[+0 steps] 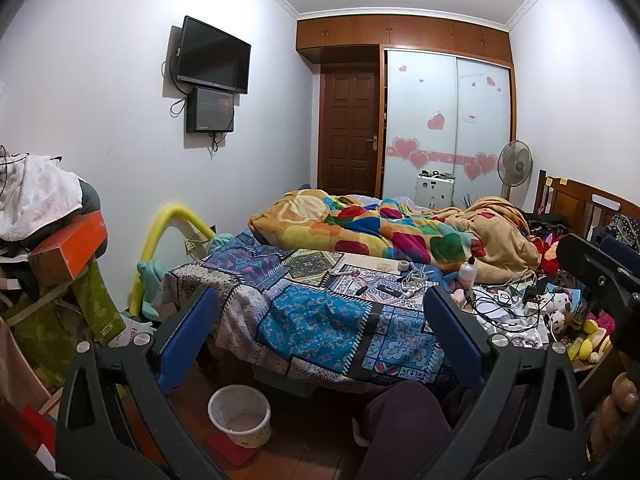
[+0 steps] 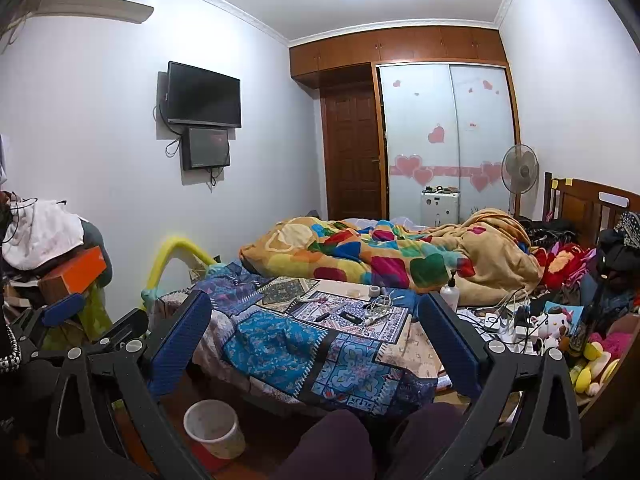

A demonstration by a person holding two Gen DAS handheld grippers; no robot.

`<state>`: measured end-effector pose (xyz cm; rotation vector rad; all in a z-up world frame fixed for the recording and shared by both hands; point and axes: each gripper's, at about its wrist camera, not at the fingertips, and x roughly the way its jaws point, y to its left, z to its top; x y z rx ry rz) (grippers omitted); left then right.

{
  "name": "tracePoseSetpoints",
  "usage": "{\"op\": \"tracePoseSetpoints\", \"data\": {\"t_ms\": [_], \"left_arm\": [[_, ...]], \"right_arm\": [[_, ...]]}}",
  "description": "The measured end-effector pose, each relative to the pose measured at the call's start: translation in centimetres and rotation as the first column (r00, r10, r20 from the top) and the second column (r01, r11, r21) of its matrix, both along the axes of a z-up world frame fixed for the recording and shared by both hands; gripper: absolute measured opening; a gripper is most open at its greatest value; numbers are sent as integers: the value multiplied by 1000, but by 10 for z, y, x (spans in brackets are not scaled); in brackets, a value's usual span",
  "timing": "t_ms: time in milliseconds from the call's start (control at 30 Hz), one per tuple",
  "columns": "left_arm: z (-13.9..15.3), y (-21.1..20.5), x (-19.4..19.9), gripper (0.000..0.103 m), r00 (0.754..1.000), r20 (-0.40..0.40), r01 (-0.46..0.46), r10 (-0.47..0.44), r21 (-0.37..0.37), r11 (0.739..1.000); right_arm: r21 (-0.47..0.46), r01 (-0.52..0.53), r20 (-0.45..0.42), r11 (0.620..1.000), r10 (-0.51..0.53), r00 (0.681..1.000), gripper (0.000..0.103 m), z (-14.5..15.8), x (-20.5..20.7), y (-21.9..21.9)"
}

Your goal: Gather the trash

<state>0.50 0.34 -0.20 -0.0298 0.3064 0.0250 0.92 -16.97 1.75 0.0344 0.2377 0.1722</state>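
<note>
Left wrist view: your left tool (image 1: 320,336) is spread wide, holding nothing. Below it, the white trash bin (image 1: 239,416) stands upright on open floor (image 1: 304,446), mouth up, just off the bed (image 1: 332,320) edge.

Right wrist view: your right tool (image 2: 316,344) is likewise spread, empty. The trash bin (image 2: 214,428) sits below-left, upright, pale, speckled.

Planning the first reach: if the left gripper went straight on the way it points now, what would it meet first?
Probably the bed's patchwork cover, centred between the open left gripper's fingers; nothing shows in the gap before it. Depth is unclear in the fisheye view. The bin sits lower, off that line.
</note>
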Motion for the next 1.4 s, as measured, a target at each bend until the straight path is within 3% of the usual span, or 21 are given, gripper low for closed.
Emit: {"op": "tracePoseSetpoints", "data": {"t_ms": [767,1067,1400], "left_arm": [[-5,1,18,103,1000,-11,-25,25,-4,1000],[-12,-8,68,103,999,-43,6,-6,-4,1000],[-29,-36,163,103,990,-110,83,-86,-33,996]], "right_arm": [[1,-31,-33,1000,31,999,103,-4,24,5],[-24,13,-31,1000,-14,999,103,-13,64,-4],[-90,110,-100,990,-118,988,103,-41,147,-29]]}}
